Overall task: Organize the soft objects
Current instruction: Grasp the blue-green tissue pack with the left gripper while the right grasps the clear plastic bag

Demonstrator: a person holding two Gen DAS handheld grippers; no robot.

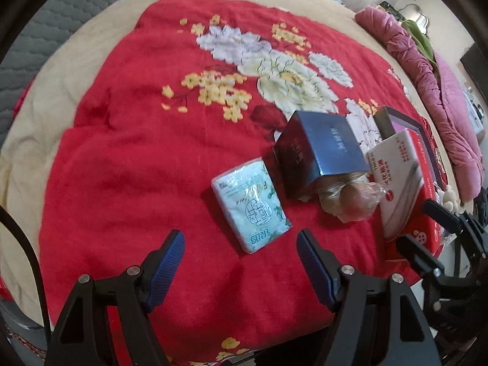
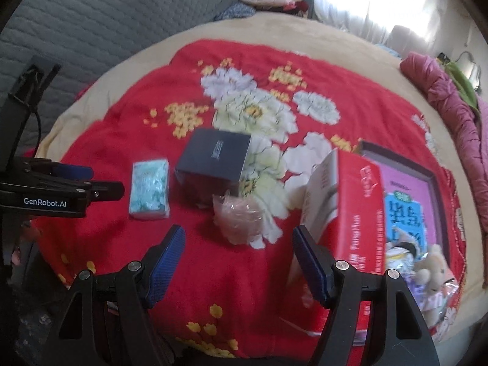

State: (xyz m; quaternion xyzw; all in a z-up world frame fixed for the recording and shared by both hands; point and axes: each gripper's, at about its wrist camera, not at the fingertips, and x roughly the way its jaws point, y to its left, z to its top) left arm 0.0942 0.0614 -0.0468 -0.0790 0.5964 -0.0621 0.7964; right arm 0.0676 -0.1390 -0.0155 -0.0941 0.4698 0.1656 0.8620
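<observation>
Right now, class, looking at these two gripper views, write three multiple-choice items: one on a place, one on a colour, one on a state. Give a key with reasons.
1. Where does the tissue pack lie relative to the dark blue box in the left wrist view?
A. To its left, on the blanket
B. On top of it
C. Inside it

2. What is the main colour of the blanket?
A. Green
B. Red
C. Black

3. How does the left gripper stand?
A. Shut on the tissue pack
B. Shut on nothing
C. Open, holding nothing

Key: 1 A, the pack lies beside the box's left side. 2 B, red cloth with a flower print. 3 C, both blue pads stand wide apart with only blanket between them.
</observation>
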